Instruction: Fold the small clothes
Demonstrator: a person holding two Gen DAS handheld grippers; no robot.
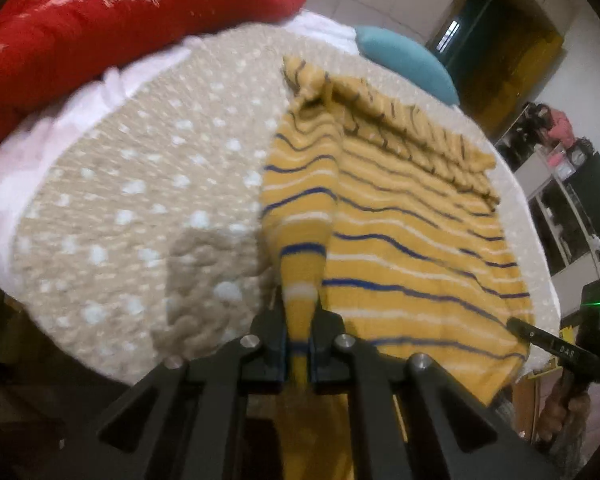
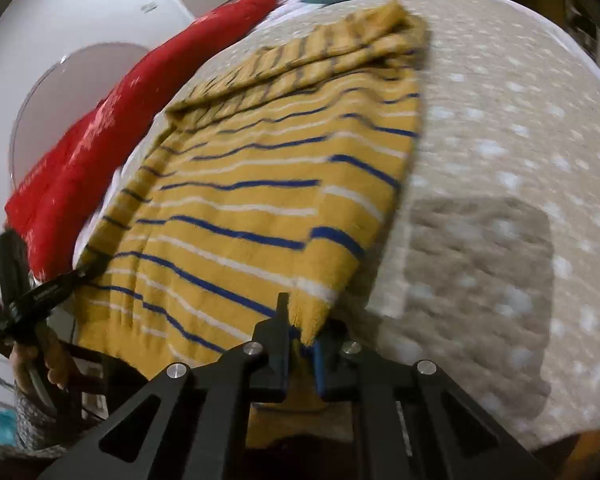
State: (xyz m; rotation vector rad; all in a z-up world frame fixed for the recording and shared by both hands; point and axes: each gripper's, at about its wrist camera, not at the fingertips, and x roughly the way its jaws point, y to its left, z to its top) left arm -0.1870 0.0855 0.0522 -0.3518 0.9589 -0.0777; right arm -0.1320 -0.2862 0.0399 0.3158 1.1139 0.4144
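A bed covered by a beige white-dotted knit blanket carries a mustard-yellow knit garment with blue and white stripes, its long axis running from the near edge toward a red pillow and a teal cushion. The left gripper is clenched on one near corner, the right gripper on the other

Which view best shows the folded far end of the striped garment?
The right wrist view: the striped garment's folded far end lies whole across the top, beyond the right gripper. The left wrist view shows that end smaller and blurrier behind fabric bunched in the left gripper.
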